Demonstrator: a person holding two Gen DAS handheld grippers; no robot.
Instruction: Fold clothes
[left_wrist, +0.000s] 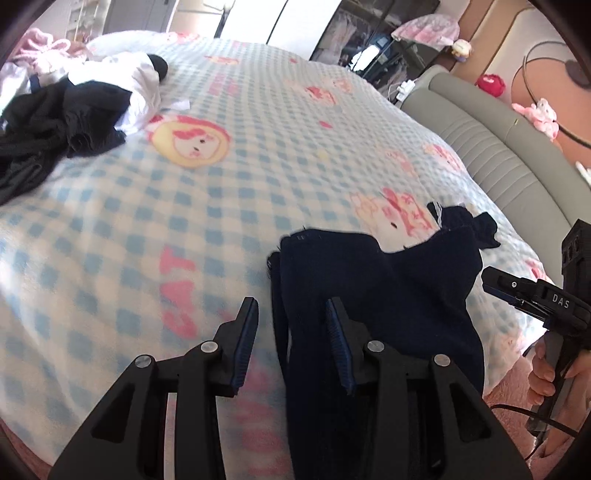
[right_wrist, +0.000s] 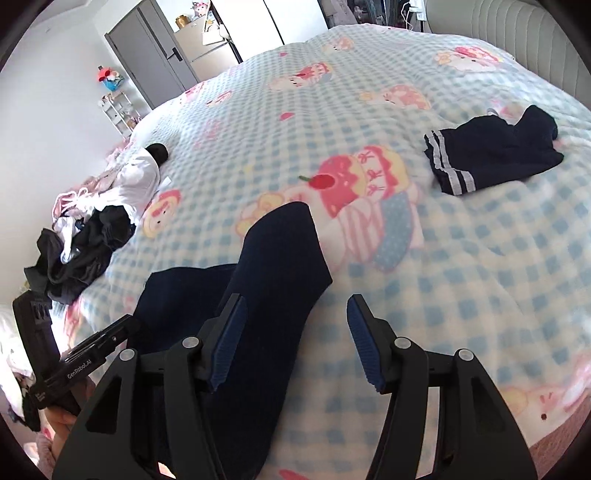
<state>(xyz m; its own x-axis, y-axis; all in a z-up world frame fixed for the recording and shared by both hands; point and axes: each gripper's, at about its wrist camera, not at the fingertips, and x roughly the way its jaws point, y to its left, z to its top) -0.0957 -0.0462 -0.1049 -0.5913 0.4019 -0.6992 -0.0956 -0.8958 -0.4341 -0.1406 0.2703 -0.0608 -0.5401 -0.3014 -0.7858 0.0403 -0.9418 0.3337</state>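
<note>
A dark navy garment lies on the checked blanket near the bed's front edge; it also shows in the right wrist view. My left gripper is open, its jaws straddling the garment's left edge just above it. My right gripper is open over the garment's right edge, holding nothing. The right gripper also shows in the left wrist view and the left gripper in the right wrist view.
A navy item with white stripes lies further right on the blue-checked cartoon blanket. A heap of black and white clothes sits at the far left. A grey padded headboard runs along the right.
</note>
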